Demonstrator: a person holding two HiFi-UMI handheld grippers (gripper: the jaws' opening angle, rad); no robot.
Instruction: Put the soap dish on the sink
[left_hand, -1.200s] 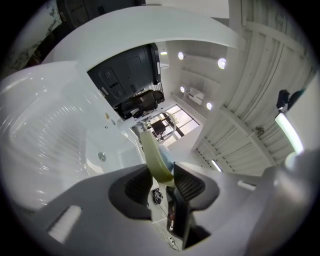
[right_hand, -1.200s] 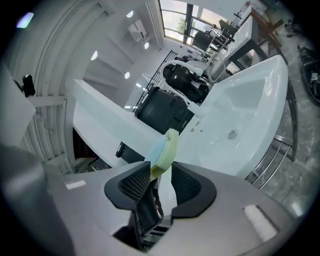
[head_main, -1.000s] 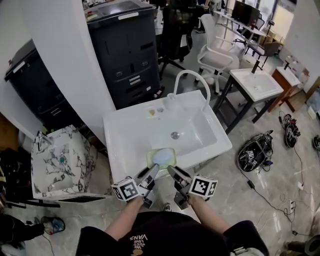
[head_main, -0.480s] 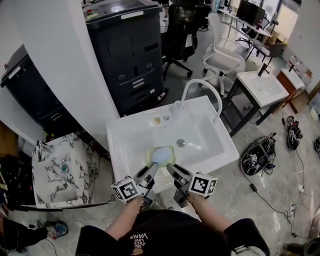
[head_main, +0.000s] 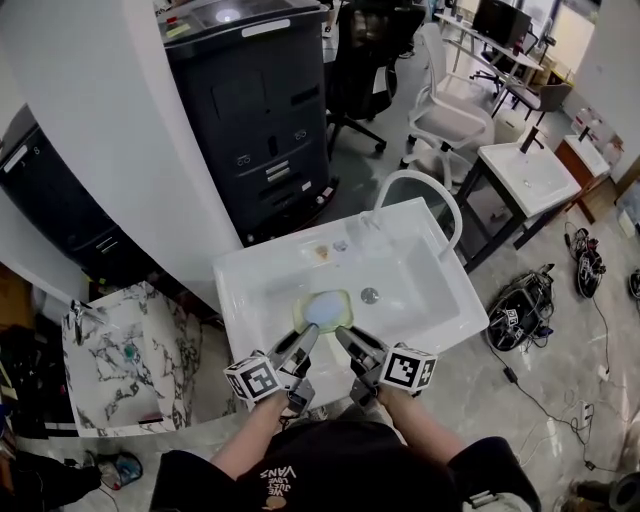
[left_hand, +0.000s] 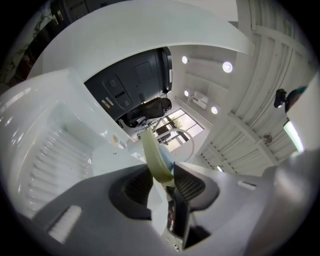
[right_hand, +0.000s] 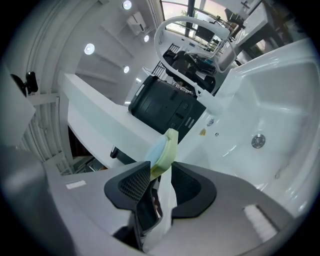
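A pale green soap dish (head_main: 322, 309) with a light blue soap bar in it hangs over the near left part of the white sink (head_main: 243, 290). Both grippers hold it by its near rim. My left gripper (head_main: 306, 338) is shut on the dish's left corner, and my right gripper (head_main: 344, 336) is shut on its right corner. In the left gripper view the dish (left_hand: 152, 155) stands on edge between the pads of the left gripper (left_hand: 162, 184). The right gripper view shows the dish (right_hand: 166, 149) pinched in the right gripper (right_hand: 160, 181), with the drain (right_hand: 258, 141) beyond.
A curved white faucet (head_main: 425, 190) rises at the sink's back right, with small items (head_main: 322, 252) on the back ledge. A marbled sink (head_main: 120, 350) stands to the left and a dark cabinet (head_main: 262, 110) behind. Another sink (head_main: 530, 165), chairs (head_main: 450, 115) and floor cables (head_main: 515, 322) lie right.
Both grippers have carried the dish forward, from over the sink's front rim to over the basin. The grip on the dish is unchanged.
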